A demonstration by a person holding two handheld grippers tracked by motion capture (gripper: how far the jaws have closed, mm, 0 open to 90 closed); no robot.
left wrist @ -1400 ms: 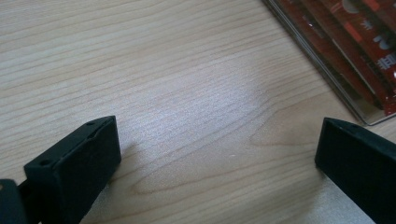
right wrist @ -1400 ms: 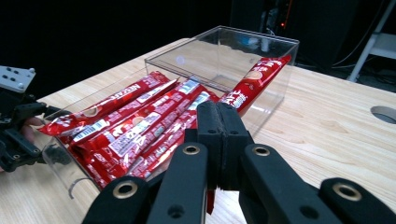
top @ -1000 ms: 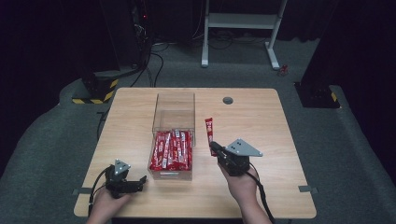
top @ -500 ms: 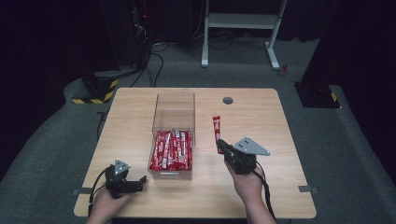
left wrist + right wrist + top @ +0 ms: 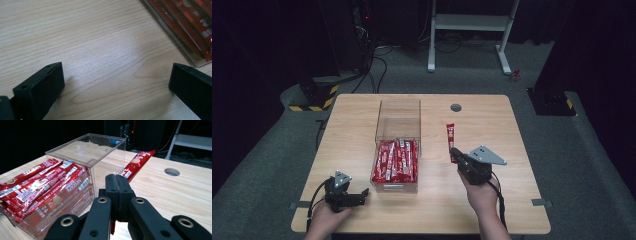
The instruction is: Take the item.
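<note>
Nescafé sachet (image 5: 137,164) is hanging pinched in the right gripper (image 5: 117,185) beside the clear box (image 5: 110,142), while the left gripper (image 5: 115,80) is resting spread; its thin end risks slipping free.

The right gripper (image 5: 455,152), its black jaws clamped on 1 long red foil coffee stick sachet (image 5: 450,136), has carried that sachet to the right across the light wooden table (image 5: 492,210), away from the clear acrylic box (image 5: 398,112). The sachet stood close beside the box's right wall earlier; now it is well apart from it, nearer the table's middle right.
</note>
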